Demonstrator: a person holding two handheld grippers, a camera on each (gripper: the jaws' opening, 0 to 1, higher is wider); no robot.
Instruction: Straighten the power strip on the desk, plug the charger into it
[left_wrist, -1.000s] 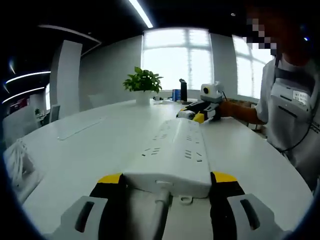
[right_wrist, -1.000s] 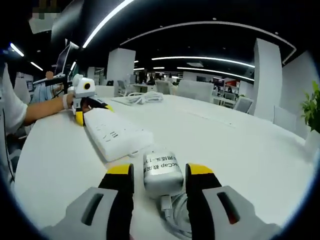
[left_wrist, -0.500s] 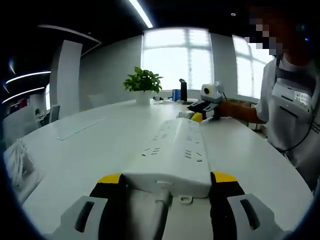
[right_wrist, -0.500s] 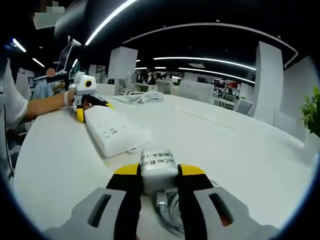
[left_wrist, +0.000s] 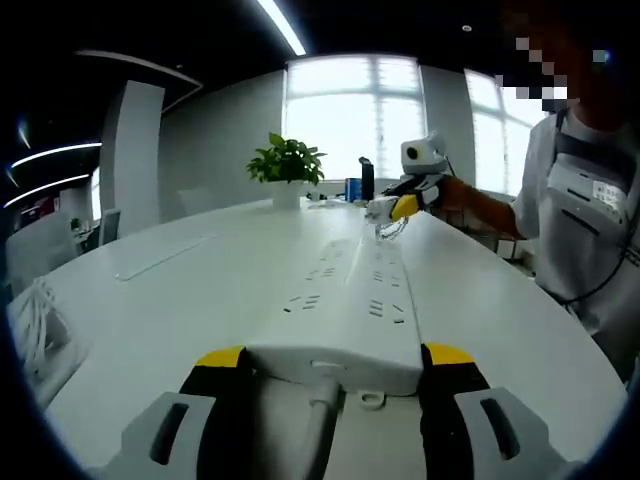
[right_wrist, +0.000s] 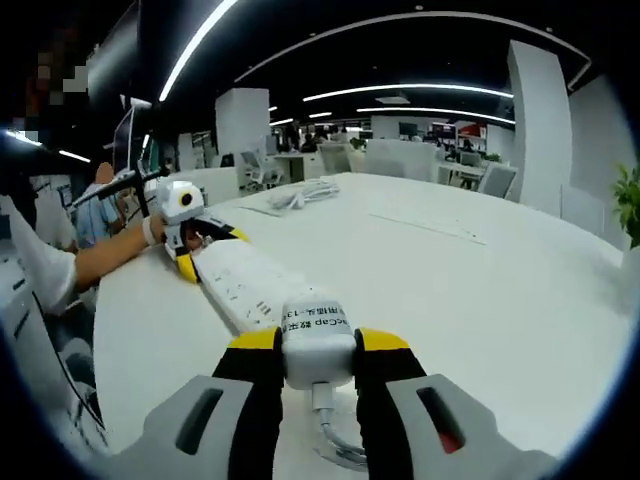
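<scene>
Left gripper (left_wrist: 330, 365): jaws clamp power strip (left_wrist: 350, 310) at its cord end, flat on bench (left_wrist: 200, 290).
Right gripper (right_wrist: 318, 345): jaws pinch charger (right_wrist: 317, 335), raised above strip's far end.
Room: bare benchtop either side.

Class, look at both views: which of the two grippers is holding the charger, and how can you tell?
The right gripper: its yellow-tipped jaws are shut on the white charger. The left gripper clamps the power strip end.
</scene>
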